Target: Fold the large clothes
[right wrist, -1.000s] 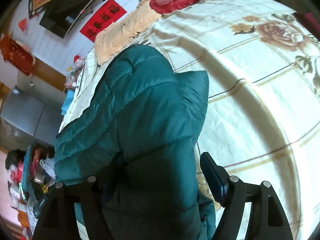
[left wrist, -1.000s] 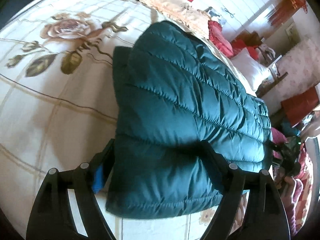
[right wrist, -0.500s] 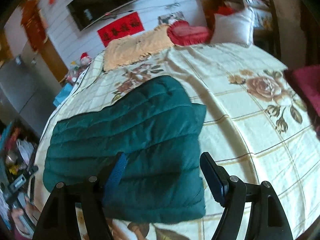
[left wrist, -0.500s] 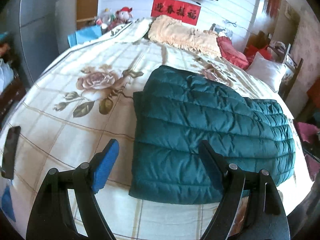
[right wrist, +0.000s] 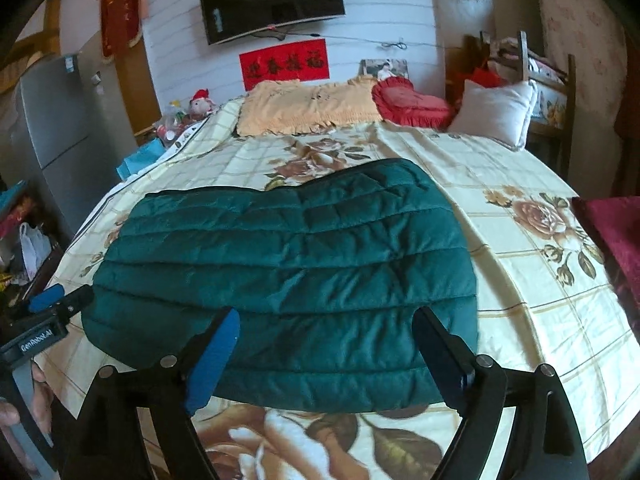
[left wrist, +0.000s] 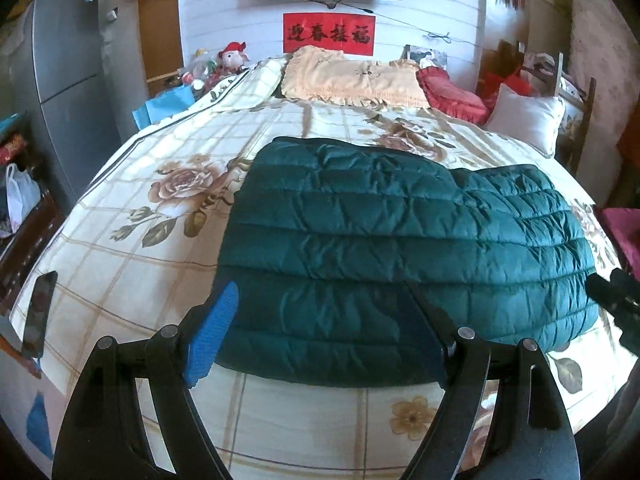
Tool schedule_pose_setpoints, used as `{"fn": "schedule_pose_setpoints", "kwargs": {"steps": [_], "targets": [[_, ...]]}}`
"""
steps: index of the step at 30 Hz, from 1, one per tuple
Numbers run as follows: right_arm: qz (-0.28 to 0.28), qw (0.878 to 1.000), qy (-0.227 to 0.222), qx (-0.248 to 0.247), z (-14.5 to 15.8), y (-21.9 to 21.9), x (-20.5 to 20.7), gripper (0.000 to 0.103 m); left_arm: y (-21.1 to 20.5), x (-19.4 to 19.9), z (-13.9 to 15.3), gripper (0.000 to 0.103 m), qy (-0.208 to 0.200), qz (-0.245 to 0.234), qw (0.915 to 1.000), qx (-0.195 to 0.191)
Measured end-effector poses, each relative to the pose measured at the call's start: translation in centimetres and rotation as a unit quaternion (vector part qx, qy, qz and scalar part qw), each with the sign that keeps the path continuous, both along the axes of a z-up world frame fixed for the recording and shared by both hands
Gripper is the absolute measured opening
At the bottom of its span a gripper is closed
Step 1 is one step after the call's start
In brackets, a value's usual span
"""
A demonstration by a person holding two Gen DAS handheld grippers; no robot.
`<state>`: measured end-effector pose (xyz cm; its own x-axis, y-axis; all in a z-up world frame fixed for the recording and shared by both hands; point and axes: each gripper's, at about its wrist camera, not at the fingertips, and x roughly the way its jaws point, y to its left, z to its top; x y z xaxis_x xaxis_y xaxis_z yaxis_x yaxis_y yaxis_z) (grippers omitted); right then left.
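Observation:
A dark green quilted down jacket [left wrist: 392, 248] lies folded into a wide flat block on the bed's floral cream cover [left wrist: 132, 264]. It also shows in the right wrist view [right wrist: 288, 276]. My left gripper [left wrist: 324, 332] is open and empty, held back above the jacket's near left edge. My right gripper [right wrist: 324, 348] is open and empty, held back above the jacket's near right part. Neither touches the jacket. The left gripper's tip [right wrist: 48, 298] shows at the left edge of the right wrist view.
Pillows lie at the head of the bed: a peach one [left wrist: 352, 80], a red one [left wrist: 452, 92], a white one [left wrist: 524, 120]. A phone [left wrist: 38, 314] lies on the bed's left edge. A grey fridge [left wrist: 64, 80] stands left. A dark red cloth [right wrist: 612, 240] lies right.
Both grippers have pulled back and up from the jacket and levelled out, so the whole bed and room now show. The jacket lies still and folded.

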<state>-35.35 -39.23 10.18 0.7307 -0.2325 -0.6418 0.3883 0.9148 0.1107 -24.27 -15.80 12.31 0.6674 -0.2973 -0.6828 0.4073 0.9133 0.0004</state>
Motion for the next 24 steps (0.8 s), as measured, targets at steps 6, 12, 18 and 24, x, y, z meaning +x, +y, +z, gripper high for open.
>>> {"fn": "schedule_pose_setpoints", "kwargs": {"steps": [6,12,18,24], "targets": [[0.009,1.000,0.010,-0.006,-0.4,1.8,0.4,0.089,-0.1,-0.7,-0.1,0.082,-0.008,-0.001,1.0000,-0.002],[0.009,1.000,0.008,0.008,-0.8,2.5,0.3,0.089,-0.4,-1.2,-0.1,0.082,-0.022,0.000,0.9997,0.007],[0.012,1.000,0.005,0.006,-0.7,3.0,0.2,0.090,-0.4,-1.3,0.0,0.082,-0.028,0.001,0.9996,0.006],[0.015,1.000,0.000,0.003,-0.6,3.4,0.2,0.093,-0.5,-1.5,-0.1,0.082,-0.024,-0.002,0.9997,0.008]]}}
